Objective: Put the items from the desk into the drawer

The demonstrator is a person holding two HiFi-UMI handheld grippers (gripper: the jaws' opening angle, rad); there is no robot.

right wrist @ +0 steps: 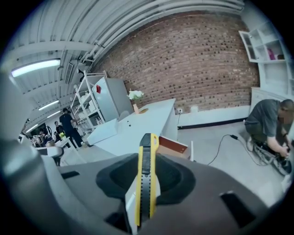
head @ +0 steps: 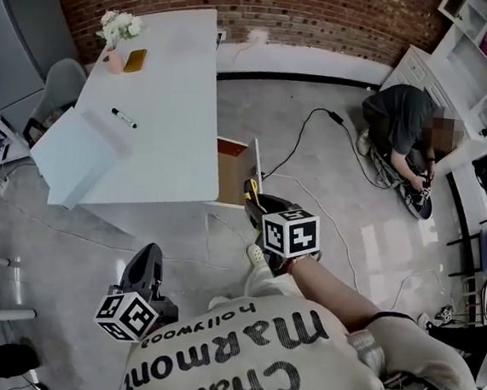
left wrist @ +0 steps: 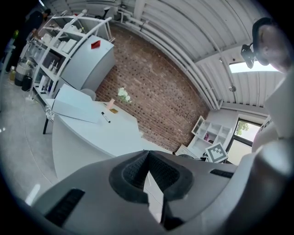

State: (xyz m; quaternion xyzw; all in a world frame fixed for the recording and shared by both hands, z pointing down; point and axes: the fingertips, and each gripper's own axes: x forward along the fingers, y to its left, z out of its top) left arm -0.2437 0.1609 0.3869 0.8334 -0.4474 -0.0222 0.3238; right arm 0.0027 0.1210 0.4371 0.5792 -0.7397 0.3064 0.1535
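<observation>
Yellow utility knife [right wrist: 146, 183] clamped in right tool [right wrist: 147, 160], long axis along jaws — tip forward, left tool [left wrist: 148, 170] closed

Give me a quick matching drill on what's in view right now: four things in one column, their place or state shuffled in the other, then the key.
Things:
1. utility knife
2. marker
3. drawer
4. left gripper

Place or state:
A. pulled open at the side of the desk
B. jaws together, nothing between them
C. clamped in the right gripper
D. lying on the desk top

Pairs: 1-C, 2-D, 3-A, 4-B
</observation>
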